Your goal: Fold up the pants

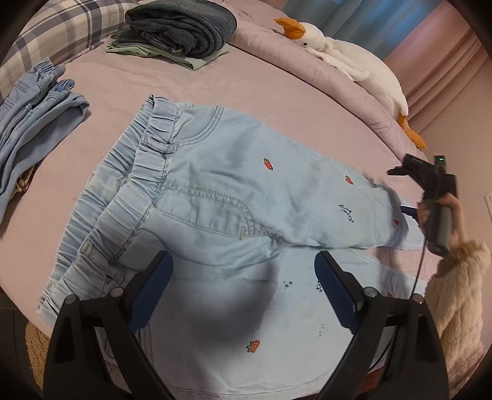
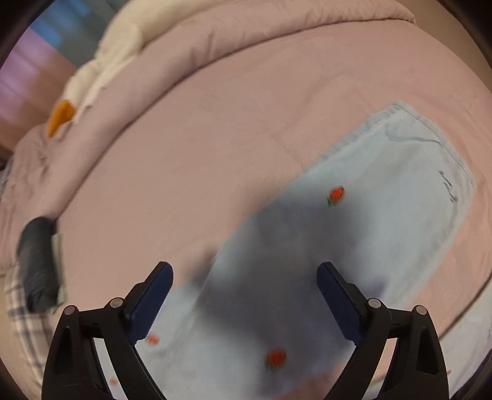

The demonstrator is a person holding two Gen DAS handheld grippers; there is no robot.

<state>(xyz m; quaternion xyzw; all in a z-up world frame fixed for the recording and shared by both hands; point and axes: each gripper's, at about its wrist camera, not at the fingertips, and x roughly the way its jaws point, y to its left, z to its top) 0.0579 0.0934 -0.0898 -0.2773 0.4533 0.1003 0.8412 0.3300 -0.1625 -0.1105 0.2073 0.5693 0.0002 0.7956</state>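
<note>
Pink bed (image 1: pixel 276 101): pants (image 1: pixel 233 190) half-folded toward 12 o'clock, cross folds left; left gripper (image 1: pixel 243 292) and right gripper (image 2: pixel 244 298) spread, empty.

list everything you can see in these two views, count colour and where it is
light blue strawberry-print denim pants: one, spread flat mid-bed, one leg crossed over the other, elastic waistband at left
pale blue folded denim garments: a small pile, count unclear, left edge of the bed
dark grey and green folded clothes: one stack, far side of the bed beside the plaid pillow
white plush goose with orange beak and feet: one, lying along the rolled pink quilt
pink bedsheet: one, under everything
left claw: black with blue pads, open, above the lower pant leg
right claw: same, open, above a pant leg
hand: one, fluffy beige sleeve, holding the right claw's handle
</note>
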